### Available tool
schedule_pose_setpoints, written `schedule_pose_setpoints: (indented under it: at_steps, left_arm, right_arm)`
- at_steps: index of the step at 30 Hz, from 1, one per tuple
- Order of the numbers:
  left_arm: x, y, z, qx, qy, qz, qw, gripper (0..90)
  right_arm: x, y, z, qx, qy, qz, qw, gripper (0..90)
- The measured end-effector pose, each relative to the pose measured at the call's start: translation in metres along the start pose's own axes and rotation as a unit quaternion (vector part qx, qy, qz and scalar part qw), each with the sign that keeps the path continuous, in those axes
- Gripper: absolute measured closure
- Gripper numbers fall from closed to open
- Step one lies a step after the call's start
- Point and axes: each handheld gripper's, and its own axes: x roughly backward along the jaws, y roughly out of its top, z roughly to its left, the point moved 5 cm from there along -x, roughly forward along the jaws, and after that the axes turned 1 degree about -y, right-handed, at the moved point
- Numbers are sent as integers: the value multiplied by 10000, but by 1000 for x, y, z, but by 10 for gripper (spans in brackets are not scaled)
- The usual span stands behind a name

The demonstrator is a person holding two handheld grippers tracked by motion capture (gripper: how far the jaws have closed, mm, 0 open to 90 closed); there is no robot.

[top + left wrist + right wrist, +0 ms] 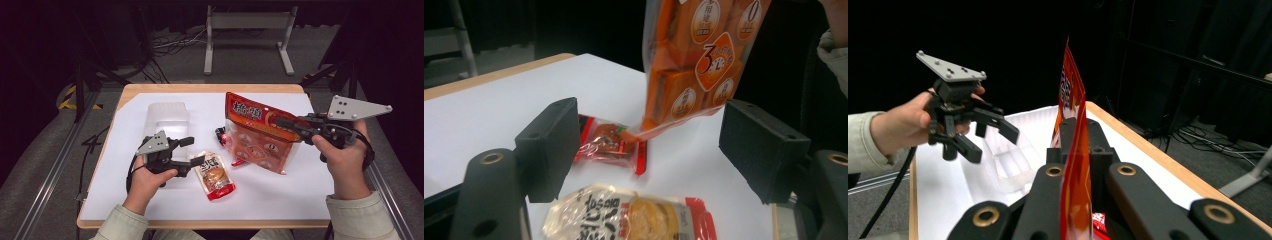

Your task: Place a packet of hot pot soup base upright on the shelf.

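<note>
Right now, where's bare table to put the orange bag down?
Free: the near right, under the right gripper and orange bag; also the near left corner. Crowded: the middle, with the sauce packet, small red packet and clear tray.

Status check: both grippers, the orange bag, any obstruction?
Right gripper shut on orange bag, lifted. Left gripper open, empty. Small red packet under the bag's corner.

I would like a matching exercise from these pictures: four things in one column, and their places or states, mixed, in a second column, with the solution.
Things
1. large orange snack bag
2. small pale sauce pouch with red end
3. clear plastic container
4. left gripper

States
A. jaws apart, holding nothing
B. flat on the white sheet, near the table's front
C. lifted, edge pinched by the right gripper
D. empty, toward the table's far left

Pairs: 1-C, 2-B, 3-D, 4-A
</note>
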Motion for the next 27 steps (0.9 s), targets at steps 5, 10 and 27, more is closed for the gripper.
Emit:
schedule_pose_setpoints:
  at_steps: [5,10,27]
  left_arm:
    - [-16,2,-1,37,-108,-41,9999,186]
    - [-25,7,1,16,43,-168,9998,64]
    - [-59,16,-7,-398,-417,77,9983,114]
  right_arm:
    - [-9,4,4,31,104,-51,9999,900]
    - [-15,5,6,48,193,-64,9998,900]
    - [-34,10,18,90,499,-152,9986,900]
